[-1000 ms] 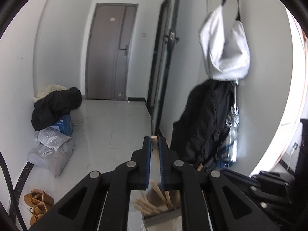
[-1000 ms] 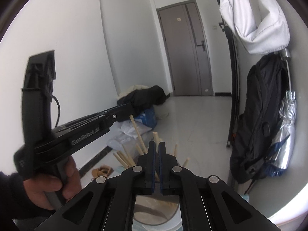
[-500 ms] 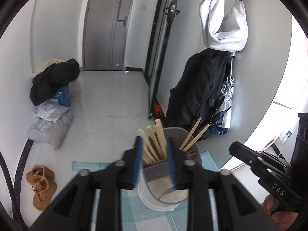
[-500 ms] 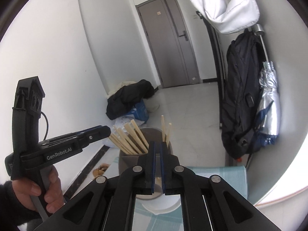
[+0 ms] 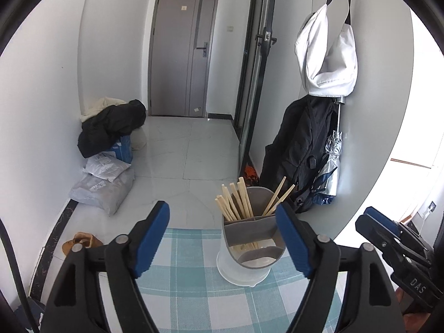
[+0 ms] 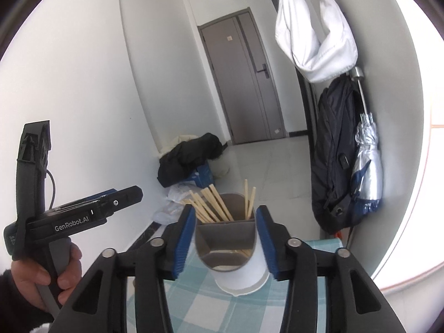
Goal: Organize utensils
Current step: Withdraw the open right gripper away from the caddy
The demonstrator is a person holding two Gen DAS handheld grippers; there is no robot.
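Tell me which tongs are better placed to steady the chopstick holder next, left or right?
Right, probably. The right tongs are open with the chopstick holder centred between their fingers. The left tongs are open too, but the holder sits off toward their right finger.

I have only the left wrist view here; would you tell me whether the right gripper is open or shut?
Observer: The right gripper is open, with one blue pad on either side of the utensil holder.
Operator: Thank you. What lies between its fingertips?
Observer: The chopsticks, standing in the holder's far compartments.
Operator: And how does my left gripper look from there?
Observer: The left gripper sits left of the holder, its tip short of the chopsticks, and the person's left hand is wrapped round its handle.
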